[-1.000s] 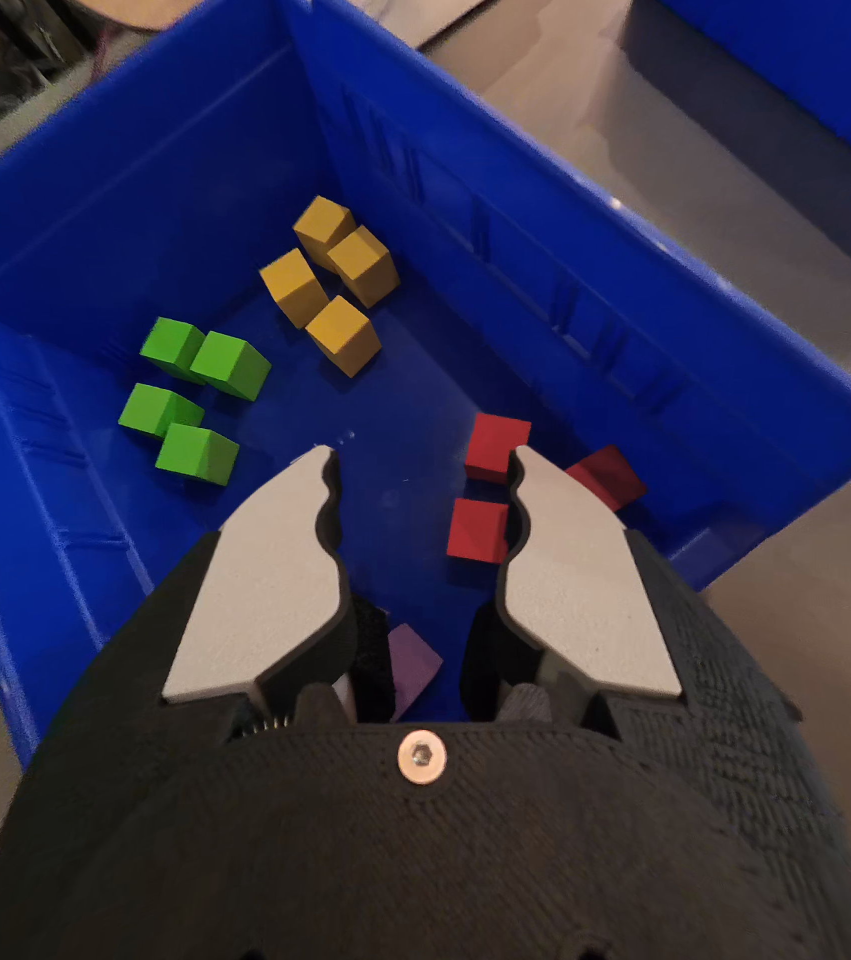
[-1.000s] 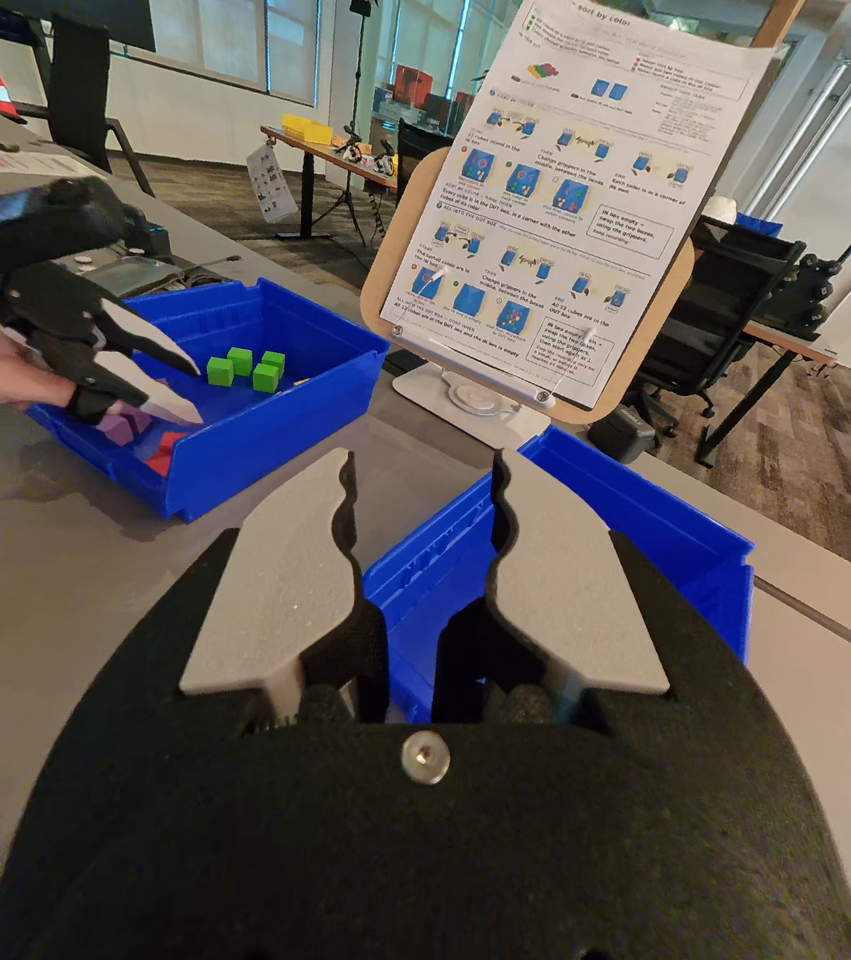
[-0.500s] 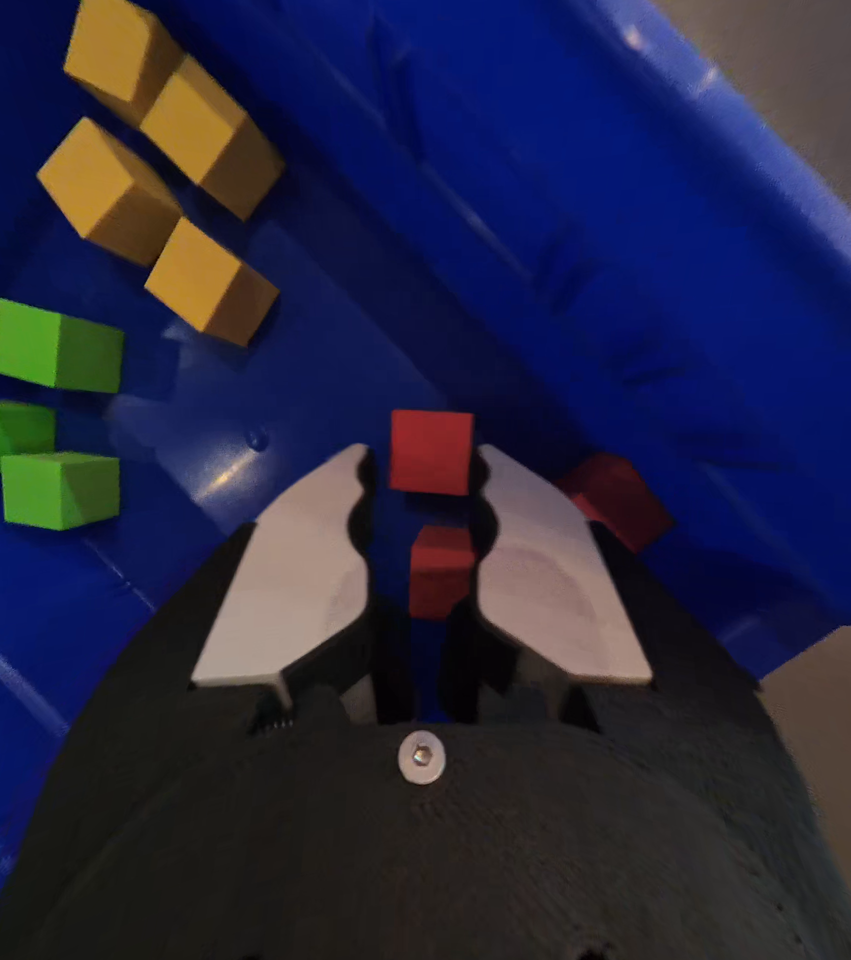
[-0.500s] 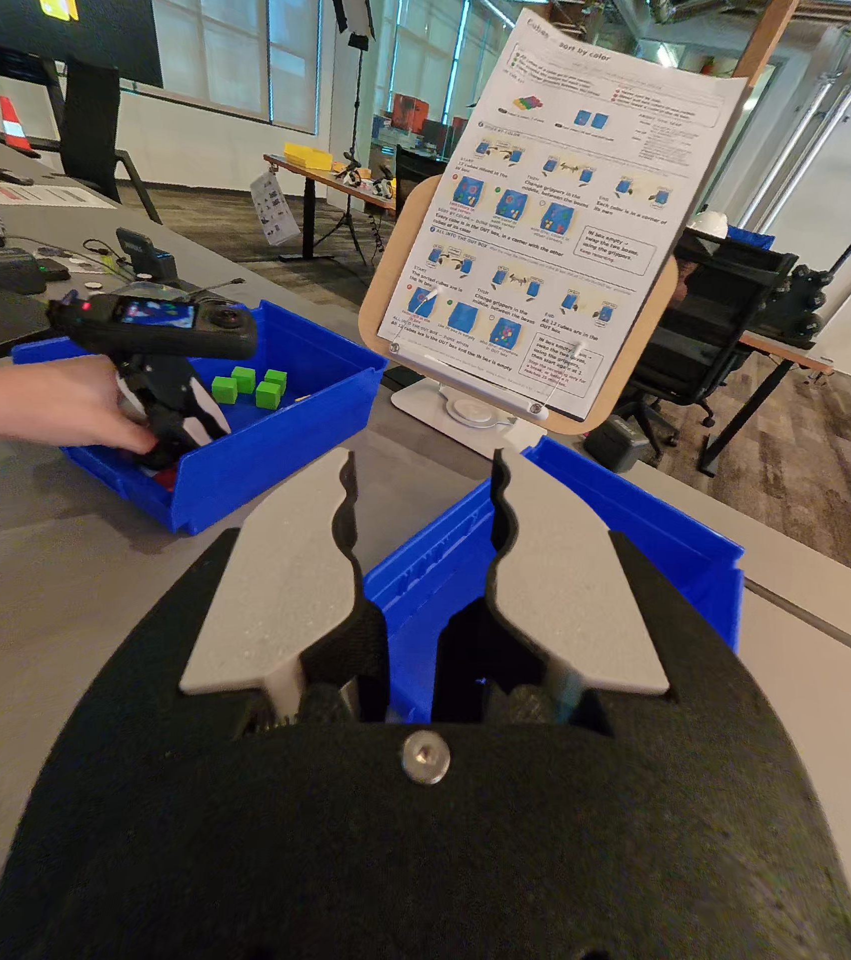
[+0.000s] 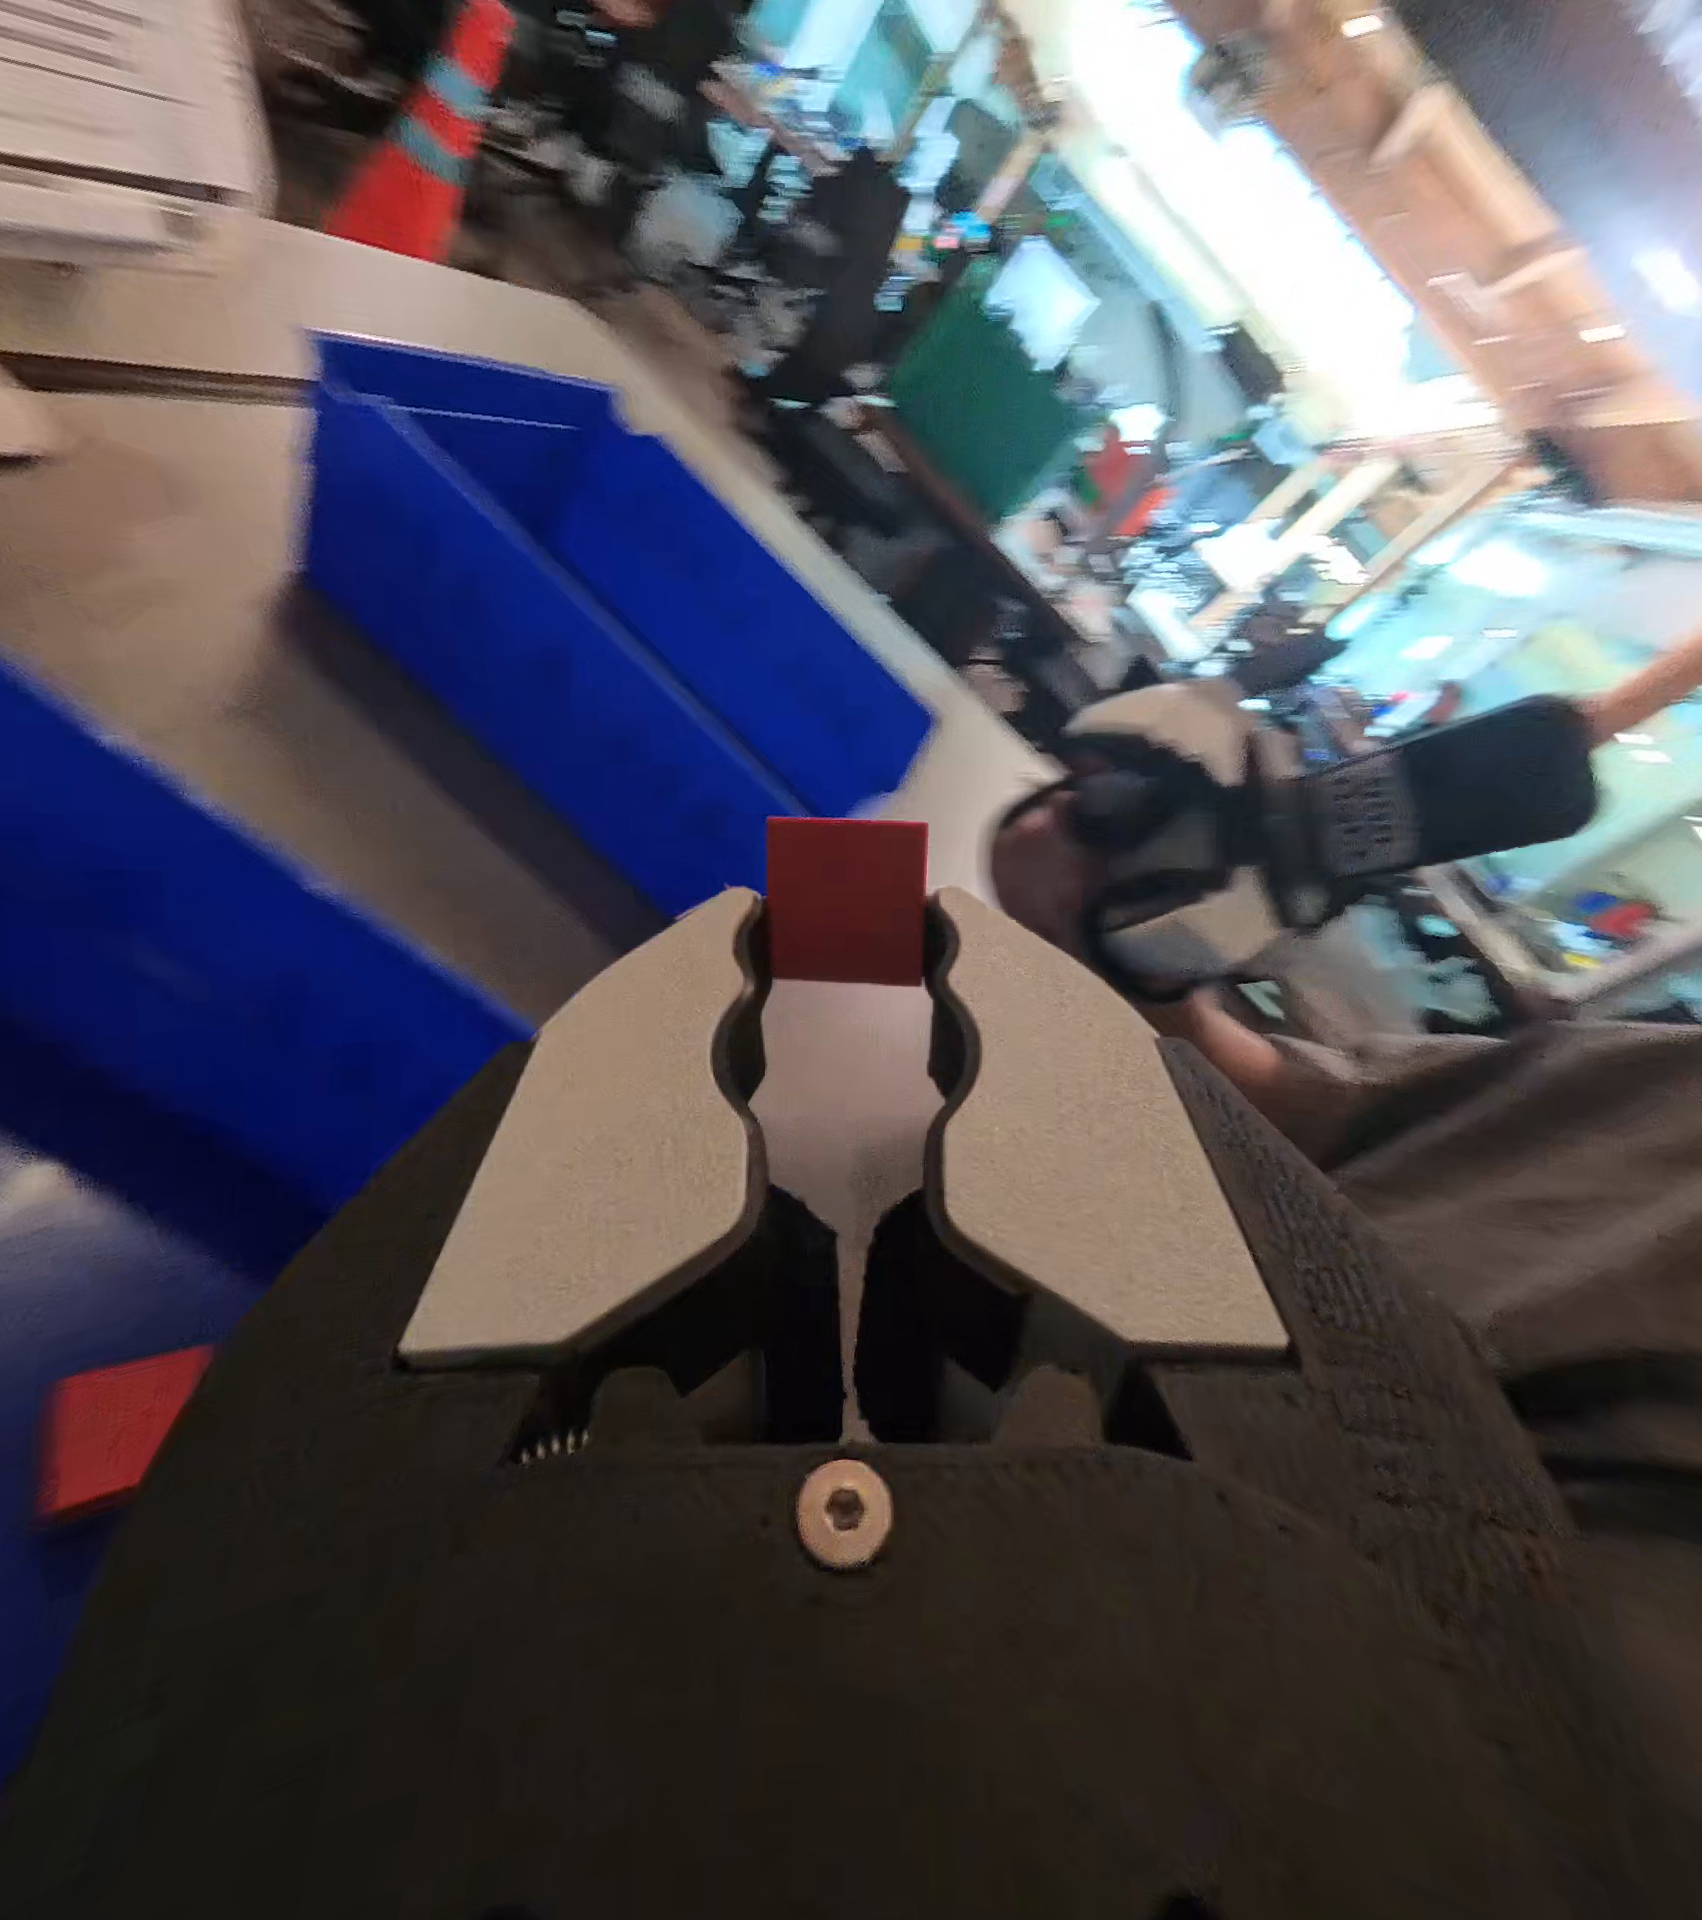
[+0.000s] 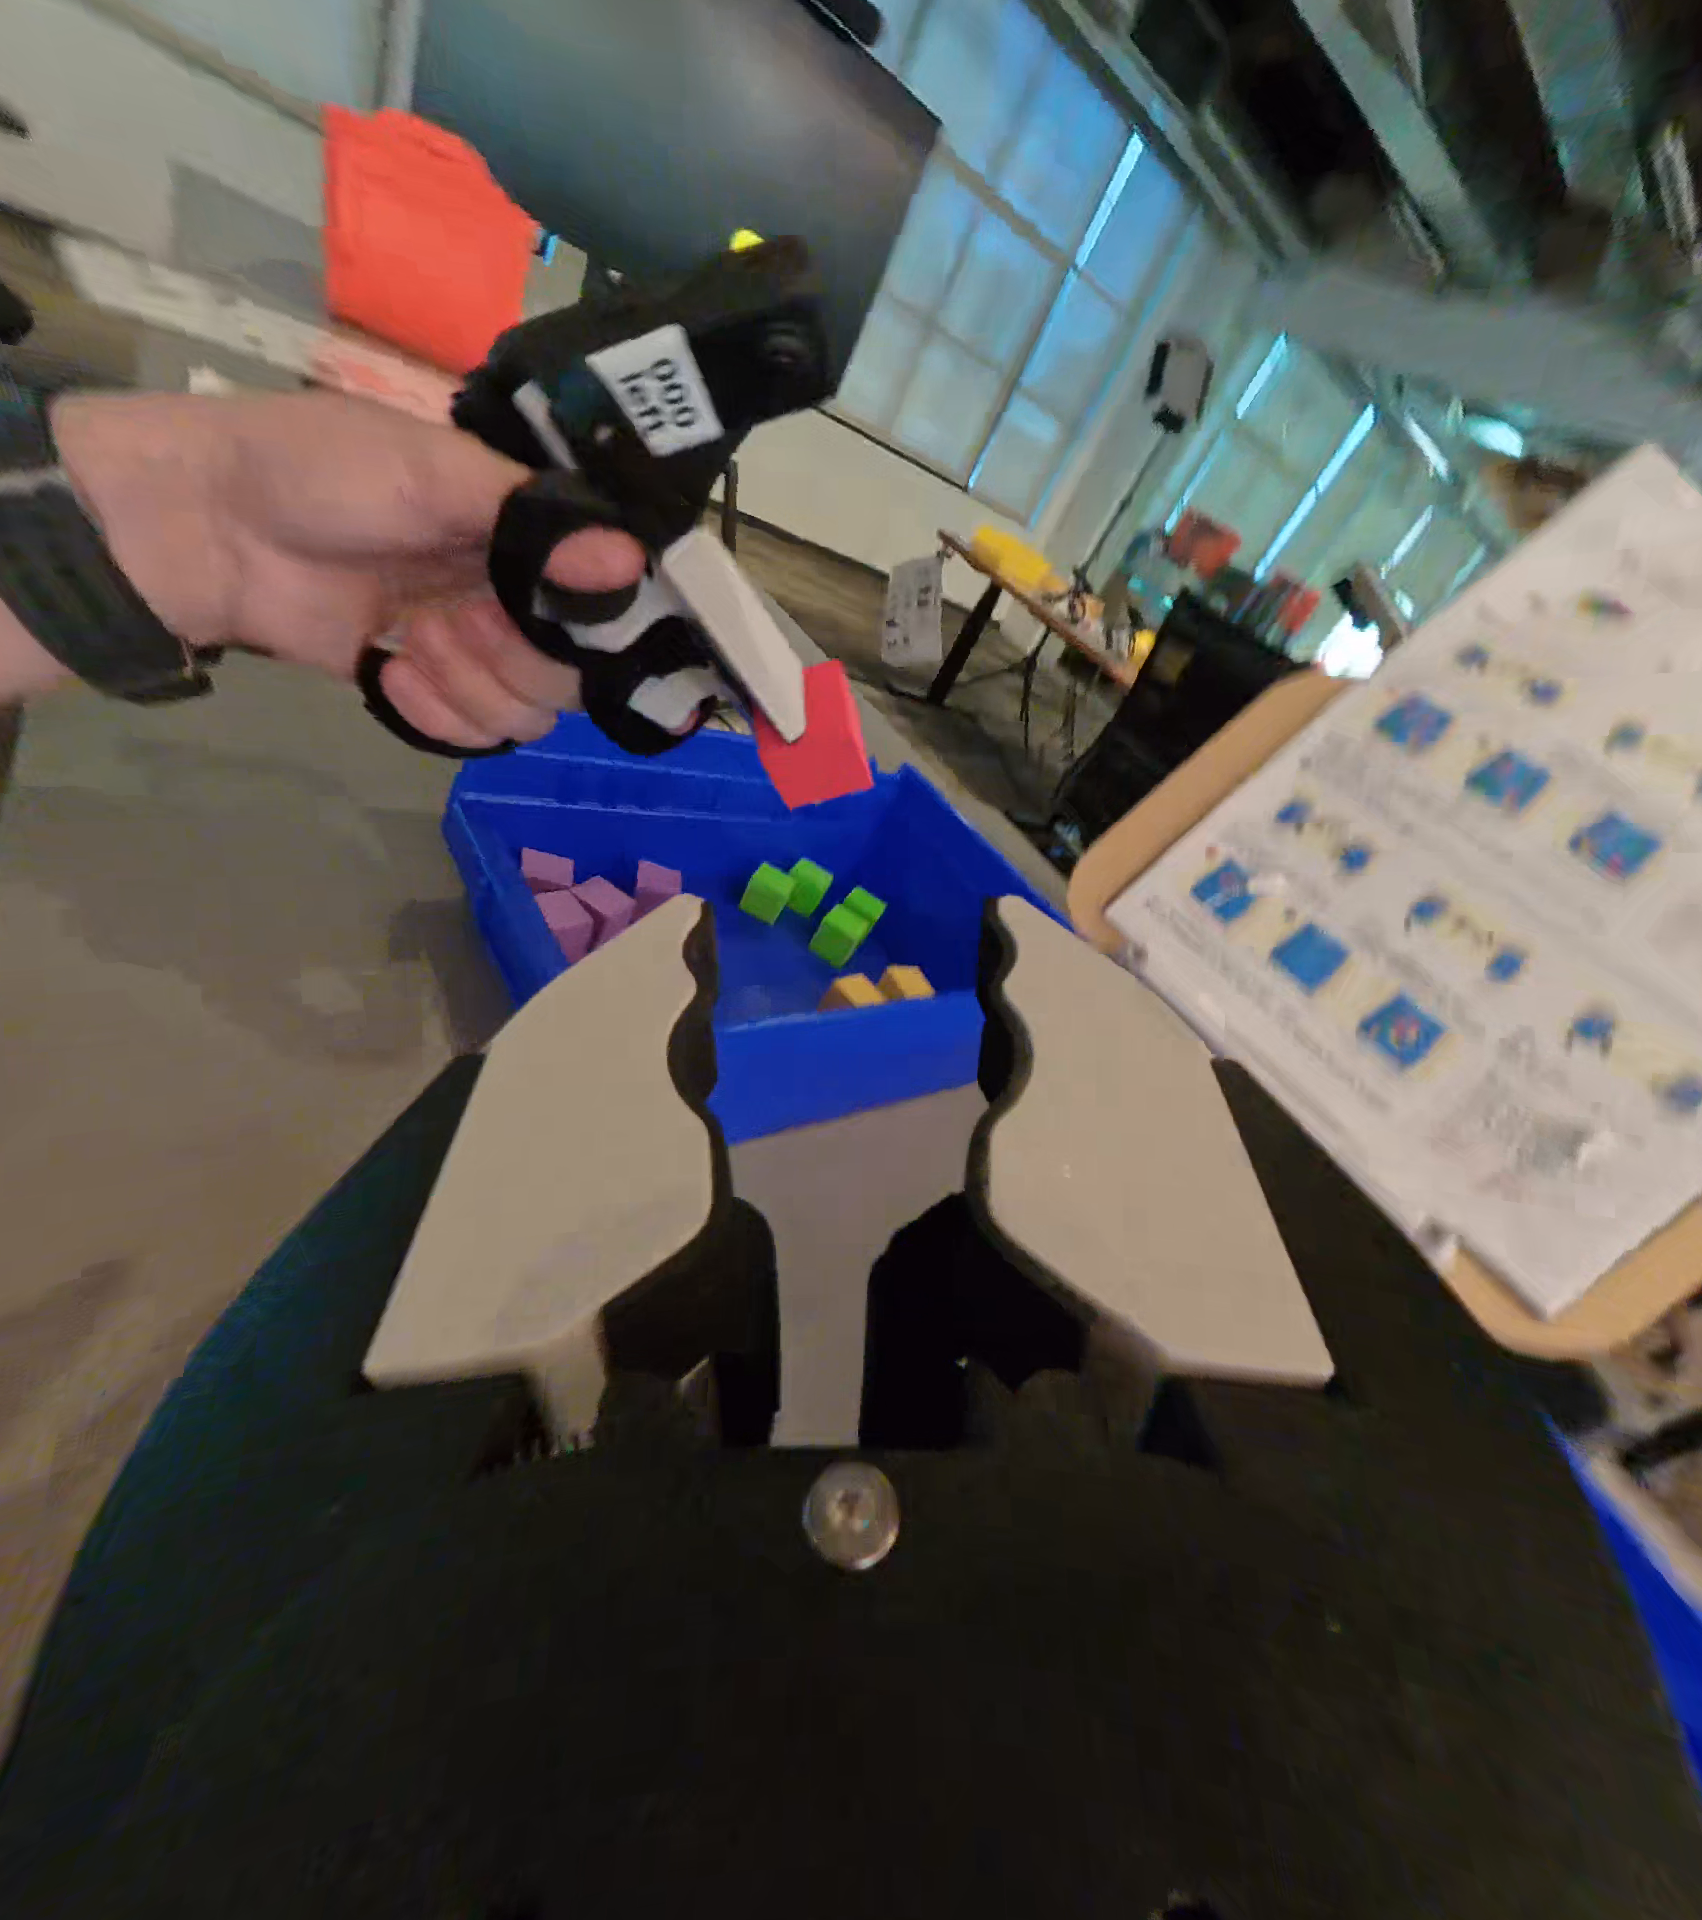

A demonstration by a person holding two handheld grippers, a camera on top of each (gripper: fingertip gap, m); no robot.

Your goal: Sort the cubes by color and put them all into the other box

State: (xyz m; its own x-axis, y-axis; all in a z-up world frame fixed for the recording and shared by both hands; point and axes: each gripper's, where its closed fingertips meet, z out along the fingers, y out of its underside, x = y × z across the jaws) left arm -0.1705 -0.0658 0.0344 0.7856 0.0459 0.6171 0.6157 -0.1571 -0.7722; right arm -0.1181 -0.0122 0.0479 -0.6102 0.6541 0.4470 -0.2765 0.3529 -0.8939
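Observation:
My left gripper is shut on a red cube, both pads pressed on its sides, and holds it up in the air. The right wrist view shows the same gripper in a person's hand, with the red cube above a blue bin. That bin holds purple cubes, green cubes and yellow cubes. My right gripper is open with nothing between its fingers, over the table in front of that bin. It also shows in the left wrist view.
A second blue bin stands on the grey table. Another red cube lies at the lower left of the left wrist view. An instruction sheet on a wooden stand stands to the right. Room furniture lies behind.
My left gripper closed on a red cube in the bin and lifted it out, swinging up and to the right. My right gripper stayed open and turned left toward the bin of cubes.

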